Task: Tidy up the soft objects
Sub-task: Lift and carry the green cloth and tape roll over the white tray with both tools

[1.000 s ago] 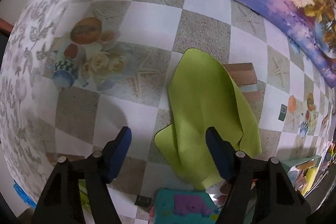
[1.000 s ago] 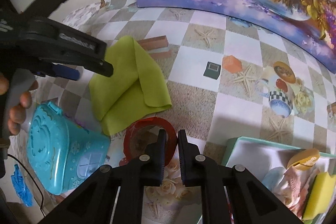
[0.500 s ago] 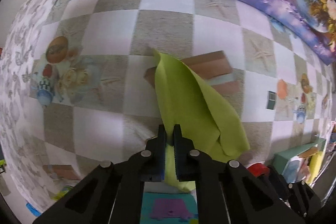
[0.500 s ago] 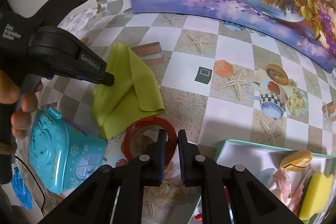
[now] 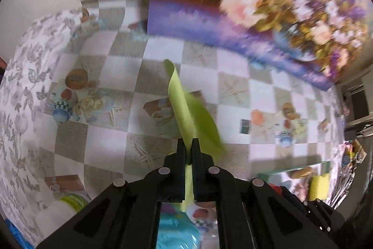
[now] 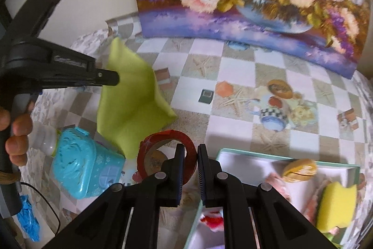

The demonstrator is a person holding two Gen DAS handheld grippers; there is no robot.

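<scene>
Black hand-held gripper, silver screws

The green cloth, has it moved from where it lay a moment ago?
Yes. The green cloth has been lifted off the checkered tablecloth by the left gripper, rising beside the teal toy case.
</scene>
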